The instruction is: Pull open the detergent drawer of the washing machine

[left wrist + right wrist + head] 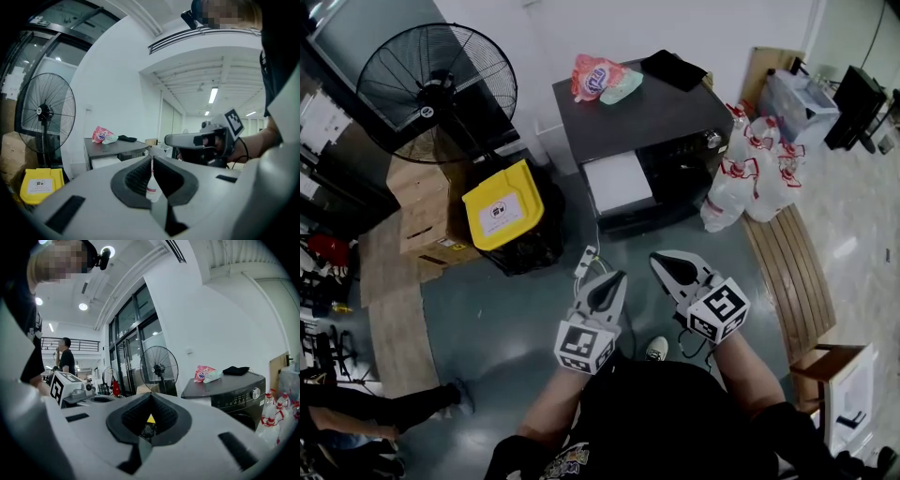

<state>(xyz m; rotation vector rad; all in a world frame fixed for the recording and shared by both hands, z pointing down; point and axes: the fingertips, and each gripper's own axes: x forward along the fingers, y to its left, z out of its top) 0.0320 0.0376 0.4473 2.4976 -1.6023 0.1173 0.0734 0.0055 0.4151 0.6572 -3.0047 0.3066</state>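
— Where's the detergent drawer (617,183)?
— It's the white front on the dark washing machine (647,112), well apart from both claws.
— And the claws?
— The left gripper (617,279) and right gripper (664,262) are both pinched together, empty.
— Containers?
— The yellow bin (503,204) has its lid down, so its contents are hidden. Wrapped bottles (755,178) stand beside the machine.

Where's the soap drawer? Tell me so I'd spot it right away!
Find the dark grey washing machine against the white wall, with a pink bag on top. On its front, the drawer is the panel at the upper left as you face it, beside the black control strip. It is the only white part of the machine.
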